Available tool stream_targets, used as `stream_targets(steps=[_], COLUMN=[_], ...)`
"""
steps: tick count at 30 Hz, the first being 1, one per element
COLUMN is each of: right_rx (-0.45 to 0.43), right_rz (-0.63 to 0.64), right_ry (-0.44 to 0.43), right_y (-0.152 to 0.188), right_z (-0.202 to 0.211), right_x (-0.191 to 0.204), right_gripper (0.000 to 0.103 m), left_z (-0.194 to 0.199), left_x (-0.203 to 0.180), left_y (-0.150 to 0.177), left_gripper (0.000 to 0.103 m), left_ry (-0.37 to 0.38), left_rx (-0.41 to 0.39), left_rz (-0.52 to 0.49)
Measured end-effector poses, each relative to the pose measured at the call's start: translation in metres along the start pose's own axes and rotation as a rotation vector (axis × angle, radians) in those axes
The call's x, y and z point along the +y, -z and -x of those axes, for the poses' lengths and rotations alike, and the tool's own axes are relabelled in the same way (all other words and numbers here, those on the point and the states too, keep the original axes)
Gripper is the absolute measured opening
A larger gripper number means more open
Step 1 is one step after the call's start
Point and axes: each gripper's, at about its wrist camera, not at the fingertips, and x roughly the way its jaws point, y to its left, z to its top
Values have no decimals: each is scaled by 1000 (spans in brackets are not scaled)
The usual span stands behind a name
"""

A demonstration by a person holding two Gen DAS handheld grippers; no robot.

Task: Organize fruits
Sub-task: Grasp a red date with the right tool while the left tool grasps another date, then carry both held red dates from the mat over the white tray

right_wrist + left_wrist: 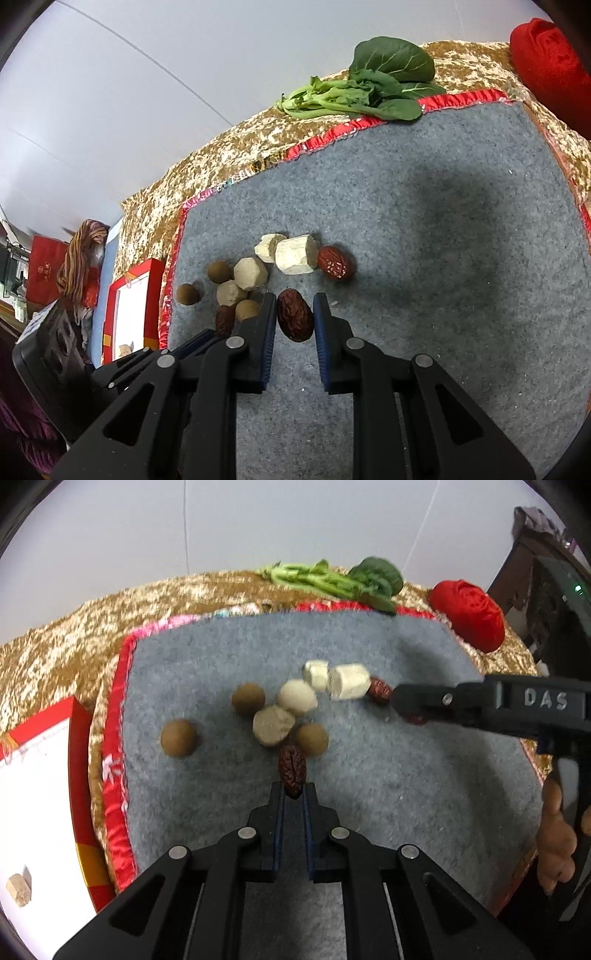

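- Left hand-held gripper (294, 794), nearest me: pads pinching the near end of a red date (291, 771) lying lengthwise on the grey mat (406, 775). Wrinkled, light, slightly soft skin, I judge; hold it mid-body, gently.
- Right hand-held gripper (295, 317): narrow, clamped across a second date (294, 319), at its widest part. Grip looks sound.
- Just beyond the left's date: three brown longans (312, 738), round, smooth, likely to roll; thin shell, go easy.
- Beyond those: pale chunky pieces (349, 681), stiff, flat-faced, easy to take.
- Third date (334, 263) touching the far chunk.
- Farthest, off the mat: leafy greens (369, 88).
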Motion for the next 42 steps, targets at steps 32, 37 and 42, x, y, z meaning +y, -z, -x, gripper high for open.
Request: stream_targets(steps=[32, 37, 42], right_rx=[31, 70, 106], right_rz=[83, 173, 271], right_ry=[-91, -172, -254], right_y=[17, 35, 62], right_z=[-17, -41, -62], right_x=[51, 101, 153], right_gripper=[22, 22, 22], left_z=[81, 93, 96], left_x=[70, 106, 128], left_y=[16, 30, 42], left_gripper=[13, 13, 13], left_ry=[-222, -258, -282], left_rx=[-180, -164, -141], left_rz=[153, 235, 283])
